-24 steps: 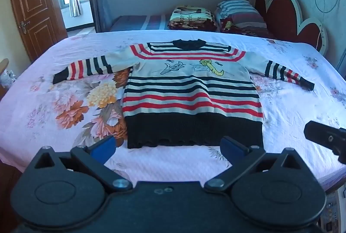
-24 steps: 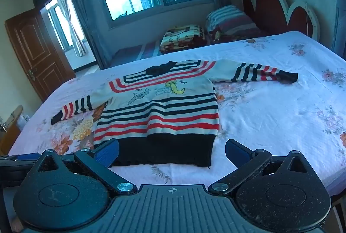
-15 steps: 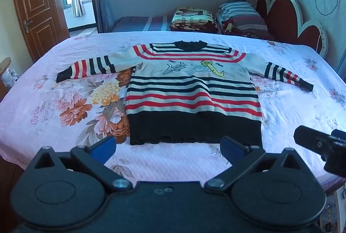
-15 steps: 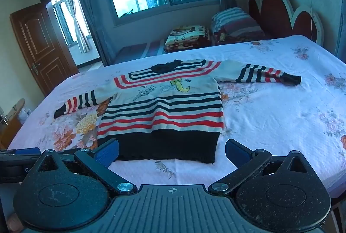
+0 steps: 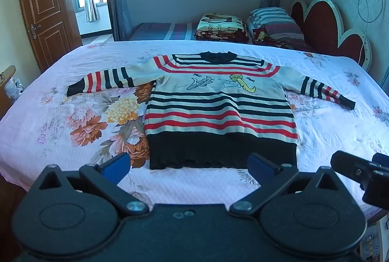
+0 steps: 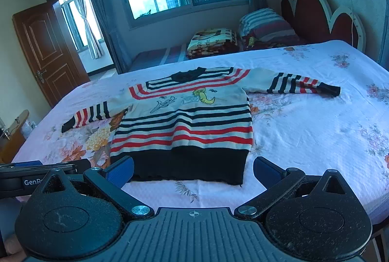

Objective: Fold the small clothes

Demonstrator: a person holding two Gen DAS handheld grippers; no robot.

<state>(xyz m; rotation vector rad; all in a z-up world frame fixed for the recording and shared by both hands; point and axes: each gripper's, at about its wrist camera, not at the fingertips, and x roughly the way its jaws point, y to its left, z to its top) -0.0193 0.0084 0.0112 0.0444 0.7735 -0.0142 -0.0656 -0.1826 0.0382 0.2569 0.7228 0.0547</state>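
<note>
A small striped sweater (image 5: 218, 111) lies flat, front up, on the flowered bedsheet (image 5: 60, 121), both sleeves spread sideways. It is cream with red and dark stripes, a black hem and cartoon figures on the chest. In the right wrist view the sweater (image 6: 184, 123) fills the middle. My left gripper (image 5: 187, 166) hovers open just short of the black hem, nothing between its blue pads. My right gripper (image 6: 193, 171) is open too, above the hem's near edge, empty. The right gripper's tip (image 5: 359, 169) shows at the left wrist view's right edge.
Folded blankets (image 5: 222, 27) and a striped pillow (image 5: 274, 21) lie on a second bed beyond. A red scalloped headboard (image 5: 325, 26) stands at the right, a wooden door (image 5: 46, 12) at the left. The bed's near edge runs just under both grippers.
Both grippers have moved forward toward the bed, so the sweater looks larger and closer. Both stayed open.
</note>
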